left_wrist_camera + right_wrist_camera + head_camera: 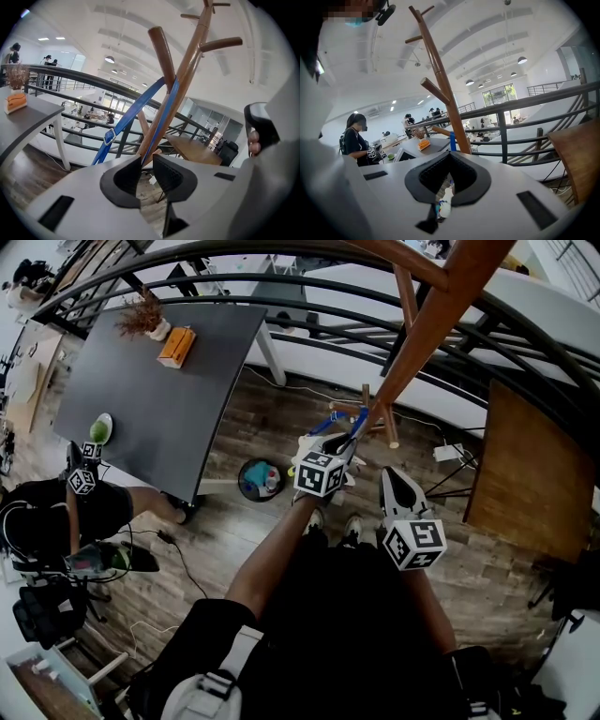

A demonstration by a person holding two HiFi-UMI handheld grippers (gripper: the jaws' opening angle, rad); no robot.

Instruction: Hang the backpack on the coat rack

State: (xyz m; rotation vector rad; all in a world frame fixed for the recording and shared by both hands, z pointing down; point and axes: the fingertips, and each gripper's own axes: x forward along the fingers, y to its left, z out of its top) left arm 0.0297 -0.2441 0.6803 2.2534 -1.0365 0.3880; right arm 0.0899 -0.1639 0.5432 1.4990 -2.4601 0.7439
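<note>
The wooden coat rack (422,334) rises in front of me from its base by the railing. A blue strap (136,108) is looped over the fork where a lower peg (161,51) leaves the pole, and both its runs come down toward me. My left gripper (144,164) is shut on one run of this strap, close to the pole (349,444). The strap (328,423) also shows as a short blue band by the rack's base. The backpack's body is hidden. My right gripper (392,474) hangs shut and empty to the right (449,180), just short of the rack (440,79).
A curved black railing (309,329) runs behind the rack. A dark table (159,409) with an orange box (176,345) stands at left, a wooden table (530,474) at right. A round bin (260,479) sits on the floor. Another person (56,512) stands far left.
</note>
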